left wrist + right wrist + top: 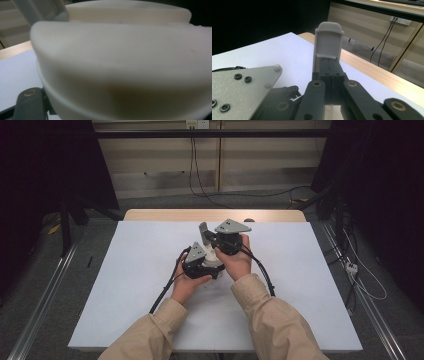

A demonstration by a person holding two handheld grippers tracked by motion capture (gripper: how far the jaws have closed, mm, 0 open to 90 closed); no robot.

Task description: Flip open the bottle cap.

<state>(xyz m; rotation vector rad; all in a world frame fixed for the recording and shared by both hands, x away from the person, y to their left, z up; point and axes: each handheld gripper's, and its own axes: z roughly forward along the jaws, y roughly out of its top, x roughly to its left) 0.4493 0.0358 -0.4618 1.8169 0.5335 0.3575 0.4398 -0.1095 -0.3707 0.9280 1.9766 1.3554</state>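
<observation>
Your left gripper (pixel 212 265) sits low on the white mat (pixel 125 285), close in front of you, with its jaws squeezed in on a cream-white plastic piece (pixel 120 62). In the left gripper view that piece lies right up against the camera, a broad rounded body with a thin raised seam along its lower edge, blurred because it is so near. You see only one dark jaw link at the bottom left of that view, so where exactly the pads press is hidden by the piece itself.

Your right gripper (pixel 205 231) is just beyond and slightly to the right of the left one, almost touching it, and it points up and away from you. In the right gripper view its two black jaws stand pressed together, face against face, with a grey flat tip (pixel 329 41) rising straight above them; nothing shows between the jaws. The left gripper's grey three-cornered plate (pixel 239 87) lies just below and to the left of those jaws.

From above, the cream-white piece (pixel 214 256) peeks out between your two hands, directly ahead of the left gripper and beneath the right one.
</observation>
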